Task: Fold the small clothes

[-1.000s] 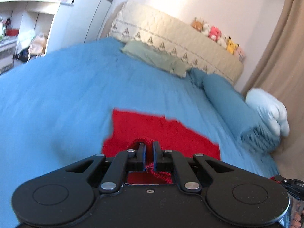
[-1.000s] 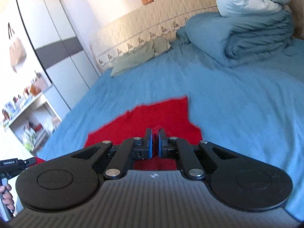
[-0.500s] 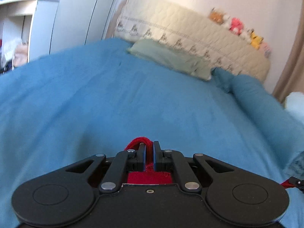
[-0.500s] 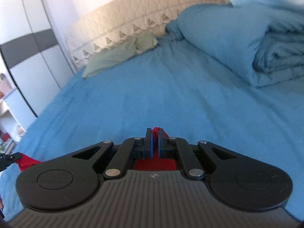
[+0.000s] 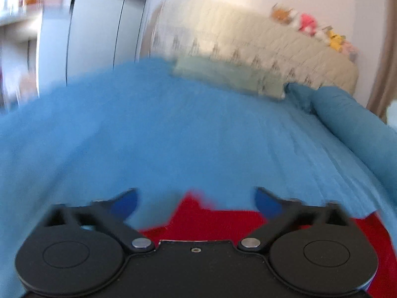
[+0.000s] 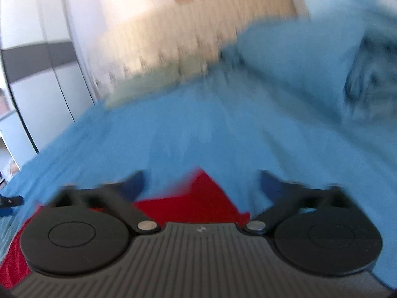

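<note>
Both views motion-blurred. Left gripper [image 5: 196, 200]: the two fingers spread wide, blue pads facing each other, nothing between them. Right gripper [image 6: 201, 183]: same state, two fingers spread wide, holding nothing.

One red garment [image 5: 213, 219] lies on the blue bed sheet [image 5: 173, 136], directly below and in front of both grippers. In the left wrist view a red corner pokes up in the gap between the fingers, and more red runs off to the lower right edge of frame. In the right wrist view the garment [image 6: 198, 198] shows a pointed corner between the fingers and a further red patch at lower left, partly hidden by the gripper body.

Surroundings, counted: one pale green pillow [image 5: 228, 77] against one cream quilted headboard [image 5: 260, 47]; plush toys [image 5: 307, 22] on top of the headboard, count unclear in blur; one folded blue duvet [image 6: 310, 62] to the right; one white wardrobe [image 6: 37, 79] with a grey band
</note>
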